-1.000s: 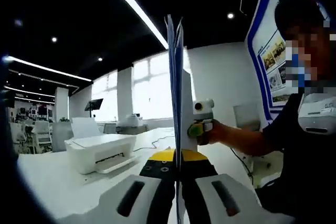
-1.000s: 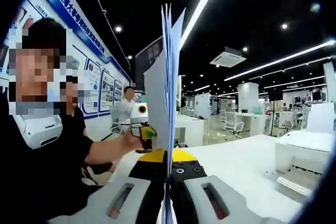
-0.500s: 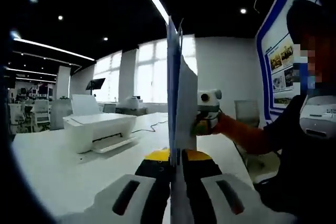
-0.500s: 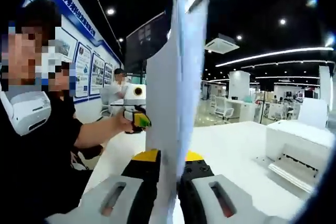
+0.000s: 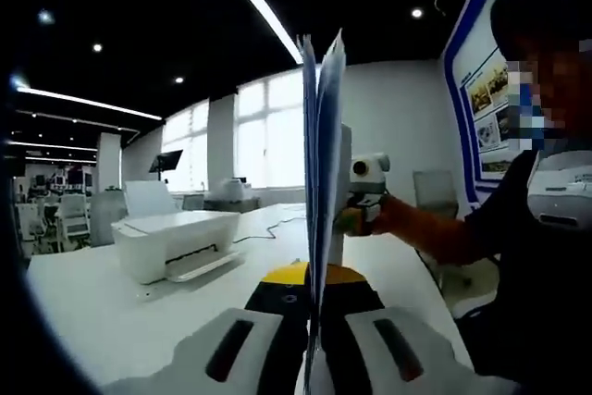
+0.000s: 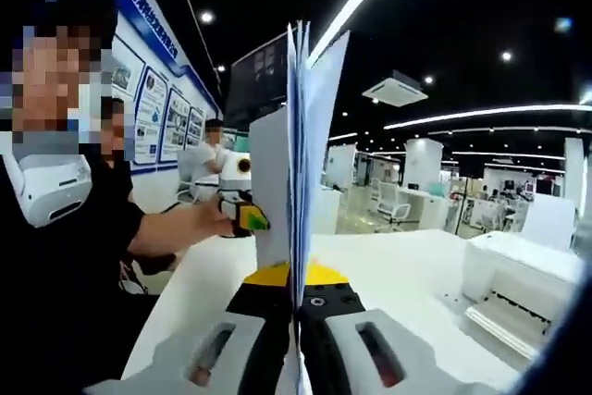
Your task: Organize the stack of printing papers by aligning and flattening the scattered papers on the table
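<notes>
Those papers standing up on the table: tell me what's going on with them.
A person holds a stack of printing papers upright on edge between two hand-held grippers. The left gripper and the right gripper are each shut on an opposite end of it. The sheet tops fan apart slightly. A white printer sits on the white table nearby.

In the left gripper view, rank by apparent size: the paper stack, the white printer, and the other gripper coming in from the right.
1. Paper stack, though it sits closest to the camera, which inflates it.
2. White printer.
3. Right gripper, smallest in the picture.
</notes>
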